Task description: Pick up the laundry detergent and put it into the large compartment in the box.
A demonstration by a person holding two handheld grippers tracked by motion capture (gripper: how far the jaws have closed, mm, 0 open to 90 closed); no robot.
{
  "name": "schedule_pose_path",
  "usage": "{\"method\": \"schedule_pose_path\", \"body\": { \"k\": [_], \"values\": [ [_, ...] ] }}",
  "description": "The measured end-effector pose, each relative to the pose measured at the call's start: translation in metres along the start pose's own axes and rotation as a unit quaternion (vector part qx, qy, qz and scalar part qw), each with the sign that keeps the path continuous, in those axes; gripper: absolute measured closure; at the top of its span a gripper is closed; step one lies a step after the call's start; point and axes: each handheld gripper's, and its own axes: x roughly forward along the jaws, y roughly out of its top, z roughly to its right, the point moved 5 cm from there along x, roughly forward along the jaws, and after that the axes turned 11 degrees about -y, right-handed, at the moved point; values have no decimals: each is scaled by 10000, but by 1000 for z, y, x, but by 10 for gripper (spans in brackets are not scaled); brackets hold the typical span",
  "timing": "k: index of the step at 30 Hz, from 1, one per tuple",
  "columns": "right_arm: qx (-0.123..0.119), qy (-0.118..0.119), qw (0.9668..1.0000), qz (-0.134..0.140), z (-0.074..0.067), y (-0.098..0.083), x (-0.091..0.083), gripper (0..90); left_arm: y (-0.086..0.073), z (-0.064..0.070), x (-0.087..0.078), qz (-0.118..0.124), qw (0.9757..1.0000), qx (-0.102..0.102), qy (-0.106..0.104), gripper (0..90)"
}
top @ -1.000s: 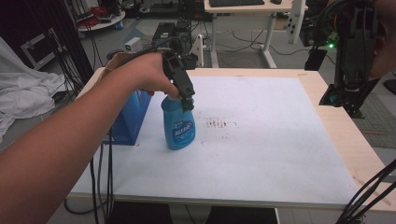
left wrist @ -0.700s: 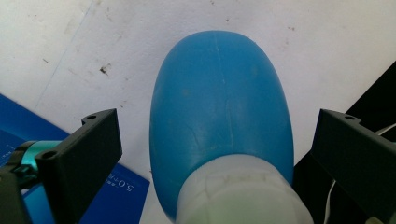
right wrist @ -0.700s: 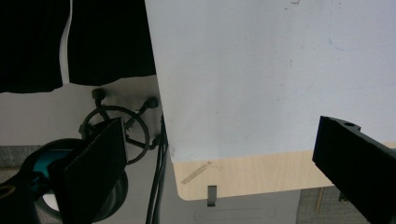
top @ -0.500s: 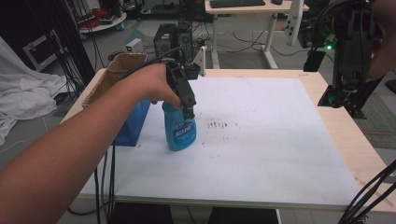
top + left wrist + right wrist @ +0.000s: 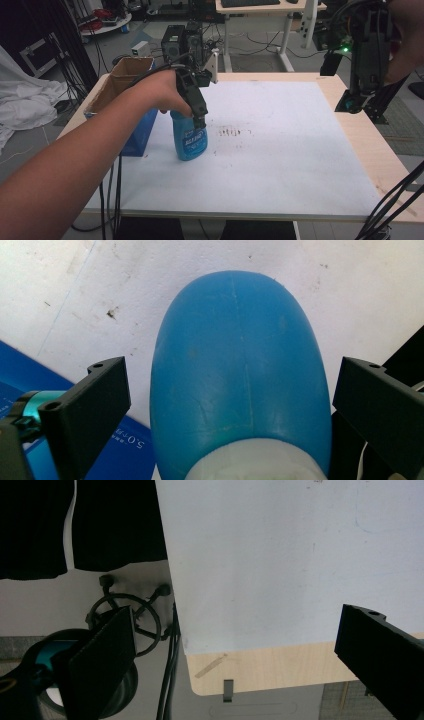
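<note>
Compared with the picture half a second earlier, the left gripper and the blue spray bottle stand in almost the same spot on the table, and the left forearm reaches in from the bottom left much as before. Against the picture a full second back, the hand and the bottle sit a little nearer the table's back edge. The right gripper hangs over the table's right edge as it did in both earlier pictures.

The bottle stands upright in the left half of the white table top, closer to the left edge than to the middle, with its base on the surface. In the left gripper view the bottle lies between the two black jaws, which are spread wide with a clear gap on each side of the bottle's body; they grip nothing. The blue box stands just left of the bottle, near the left edge, with a brown cardboard box behind it.

A patch of dark marks lies just right of the bottle. From there the white top runs bare to the right edge and to the front edge, giving open room on those two sides; the left side is hemmed in by the blue box.

In the right gripper view the jaws are wide apart and hold nothing, looking down on a corner of the table and the floor beyond it.
</note>
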Motion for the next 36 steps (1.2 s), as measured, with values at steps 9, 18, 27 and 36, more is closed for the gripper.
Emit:
{"method": "schedule_pose_path", "body": {
  "k": [9, 18, 27, 36],
  "values": [
    [-7, -4, 10000, 23, 1, 2, 2, 22, -1, -2, -1, 9, 10000, -20, -28, 87],
    [-9, 14, 10000, 20, 2, 2, 4, 22, 1, -1, 0, -3, 10000, -28, -86, 144],
    [-6, -2, 10000, -20, 2, 3, 6, 22, 1, 0, 1, -23, 9999, -16, -101, 194],
    [-8, -21, 10000, -26, 1, 3, 5, 22, 2, 0, 2, -6, 10000, -41, -73, 207]
  ]
}}
